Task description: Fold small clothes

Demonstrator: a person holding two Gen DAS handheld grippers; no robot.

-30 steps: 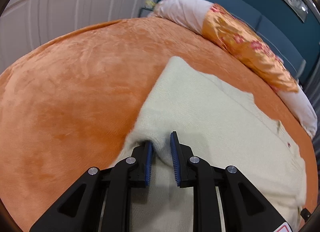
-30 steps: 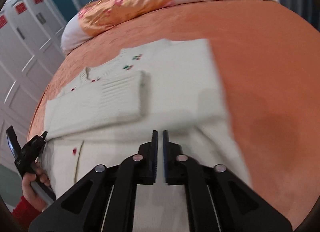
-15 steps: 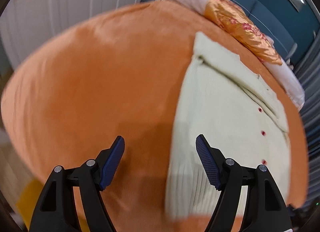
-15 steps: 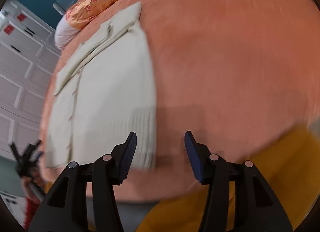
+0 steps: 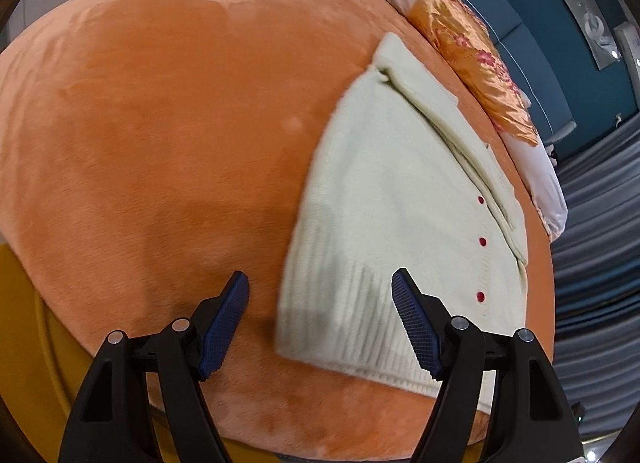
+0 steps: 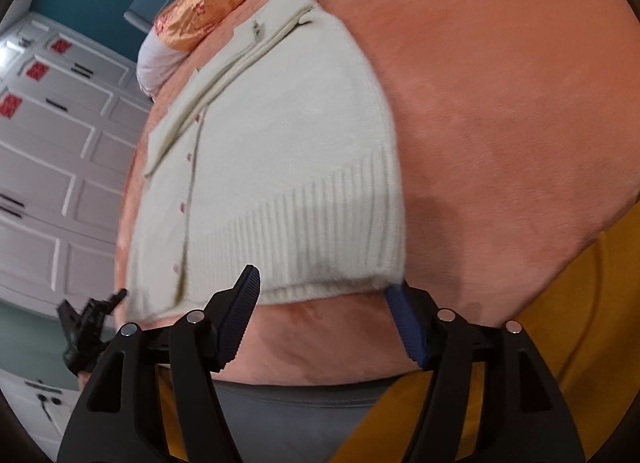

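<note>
While the cream knitted cardigan with small red buttons (image 5: 392, 199) lies flat on the orange plush bedspread (image 5: 160, 123), you have both tools poised at its ribbed hem (image 6: 320, 255), near the foot edge of the bed. Your left gripper (image 5: 320, 323) is spread wide and holds nothing — its blue ribbed pads sit to either side of the hem's left corner, above the fabric rather than on it, as far as the left wrist view shows. Your right gripper (image 6: 324, 315) is likewise spread and empty; one pad lies in front of the hem, and the other sits just at the hem's right corner, partly hidden by the knit, so you cannot tell whether it touches.

Progress, judged from the layout: the sleeves appear already folded in across the upper body — the layered bands (image 5: 452, 119) running diagonally near the collar suggest this — and the garment reads as a tidy rectangle with the button line (image 6: 186, 199) running along its length. What seems left is the lengthwise fold: taking the hem corners and carrying them up toward the collar end, which lies near the orange floral satin pillow (image 5: 476, 63). No hem grasp has been made yet. The left tool also shows at the low left edge of the right wrist view (image 6: 88, 327).
</note>
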